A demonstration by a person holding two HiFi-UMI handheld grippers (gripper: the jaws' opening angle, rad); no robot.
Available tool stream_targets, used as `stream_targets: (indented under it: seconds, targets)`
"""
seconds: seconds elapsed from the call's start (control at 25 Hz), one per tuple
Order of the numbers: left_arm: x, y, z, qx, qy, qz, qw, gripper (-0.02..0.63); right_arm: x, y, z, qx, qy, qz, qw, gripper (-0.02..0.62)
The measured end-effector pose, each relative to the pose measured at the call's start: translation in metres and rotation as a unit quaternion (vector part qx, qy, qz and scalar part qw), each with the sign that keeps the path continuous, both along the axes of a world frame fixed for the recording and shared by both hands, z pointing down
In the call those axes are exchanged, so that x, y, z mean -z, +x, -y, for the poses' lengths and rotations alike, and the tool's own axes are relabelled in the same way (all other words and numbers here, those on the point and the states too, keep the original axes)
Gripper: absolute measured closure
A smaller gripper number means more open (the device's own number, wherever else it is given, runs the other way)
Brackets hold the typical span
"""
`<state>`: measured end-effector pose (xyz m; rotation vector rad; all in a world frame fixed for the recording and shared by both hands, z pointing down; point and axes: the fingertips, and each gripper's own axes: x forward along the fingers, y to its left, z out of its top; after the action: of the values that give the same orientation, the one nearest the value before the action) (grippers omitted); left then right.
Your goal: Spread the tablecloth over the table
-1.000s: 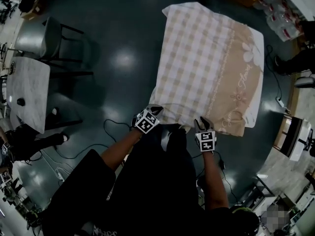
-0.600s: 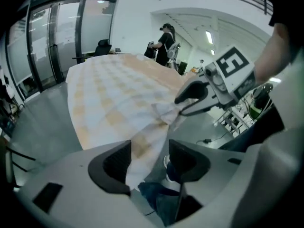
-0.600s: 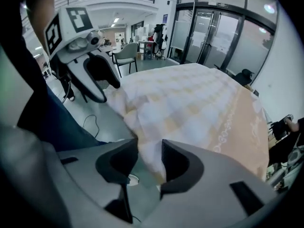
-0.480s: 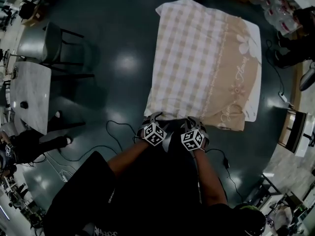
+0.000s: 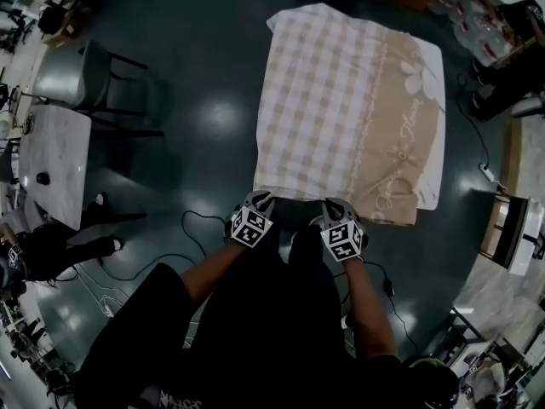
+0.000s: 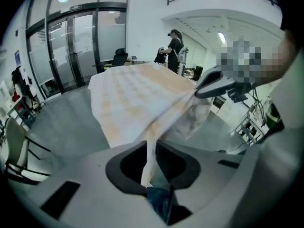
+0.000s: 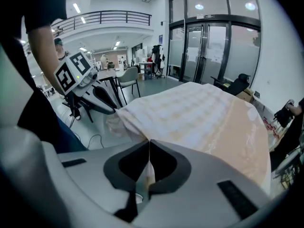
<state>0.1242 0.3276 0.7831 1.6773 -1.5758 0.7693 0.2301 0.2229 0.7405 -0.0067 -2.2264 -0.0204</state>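
**Both grippers pinch the near edge of the cloth**

The cloth (image 5: 341,100) lies over the bench and covers it wholly, so nothing of the bench itself shows. It is checked beige and white. Along its right side in the head view runs a plain beige band with a flower print, and beyond that a white border. Its far corners hang over the bench edge.

The left gripper (image 5: 260,199) and the right gripper (image 5: 334,204) sit side by side at the cloth's near edge, close to the person's body. Both point downward and away from the person.

In the left gripper view the jaws have just been closing. They now stand narrow, with a fold of cloth (image 6: 142,103) pressed between the tips of the left gripper (image 6: 151,145). The fabric rises from there up to the bench top.

In the right gripper view the jaws have also just been closing. They now meet on a thin strip of cloth edge (image 7: 209,113), nipped at the tips of the right gripper (image 7: 149,143).

Around the bench is a dark glossy floor (image 5: 213,109). A chair (image 5: 77,71) stands well to the left, and a cable (image 5: 196,221) lies near the person's feet. In the left gripper view, a person (image 6: 173,44) stands beyond the far end of the bench.
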Motion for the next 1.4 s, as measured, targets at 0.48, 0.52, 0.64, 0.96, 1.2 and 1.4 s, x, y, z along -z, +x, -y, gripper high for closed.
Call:
stream_targets:
  seconds: [0.48,0.52,0.64,0.96,1.2,1.4]
  targets:
    - [0.007,-0.020,-0.036,0.008,0.023,-0.054,0.9982,0.589,0.003,0.011,-0.021,-0.050,-0.115,0.042,0.991,0.408]
    - [0.009,-0.020,-0.026,0.020,0.035,-0.059,0.9974,0.589,0.011,0.008,-0.018,-0.067,-0.116,0.061,0.989,0.408]
    - [0.013,-0.024,0.009,0.042,0.081,-0.072,0.9932,0.589,0.020,-0.001,-0.016,-0.109,-0.128,0.081,0.982,0.421]
    - [-0.035,-0.018,0.057,-0.040,0.026,-0.112,0.9926,0.589,0.022,0.032,0.009,-0.233,-0.113,0.059,0.964,0.439]
    - [-0.022,-0.036,0.030,-0.025,0.018,-0.115,0.9929,0.589,0.036,0.121,0.070,-0.356,-0.052,0.050,0.932,0.439]
    - [0.009,-0.017,0.065,-0.029,0.055,-0.124,0.9903,0.589,0.033,0.209,0.145,-0.422,0.005,0.031,0.906,0.436]
